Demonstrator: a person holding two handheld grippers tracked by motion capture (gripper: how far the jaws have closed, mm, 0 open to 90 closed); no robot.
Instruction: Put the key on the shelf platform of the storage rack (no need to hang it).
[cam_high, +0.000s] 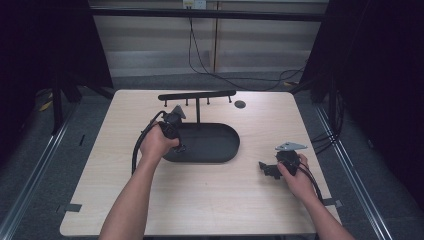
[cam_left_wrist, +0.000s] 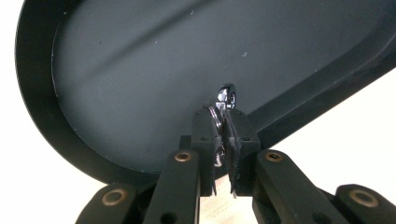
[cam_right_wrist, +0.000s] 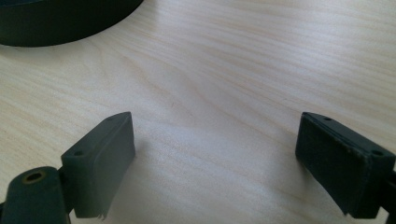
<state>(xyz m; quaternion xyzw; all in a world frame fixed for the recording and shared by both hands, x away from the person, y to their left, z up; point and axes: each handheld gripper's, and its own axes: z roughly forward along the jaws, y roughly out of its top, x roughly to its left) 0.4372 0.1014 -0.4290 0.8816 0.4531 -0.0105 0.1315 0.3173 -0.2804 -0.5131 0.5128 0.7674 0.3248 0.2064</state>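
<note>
Pinched in the left claw (cam_left_wrist: 223, 140), the metal ring (cam_left_wrist: 226, 99) stands upright, edge-on.

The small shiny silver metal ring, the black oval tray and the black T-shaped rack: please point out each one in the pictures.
Small shiny silver metal ring (cam_left_wrist: 227, 96), left gripper view: its top curve above the closed jaws.
Black oval tray (cam_high: 220, 142), high view: bare floor, right half.
Black T-shaped rack (cam_high: 197, 94), high view: middle of its crossbar.
</note>
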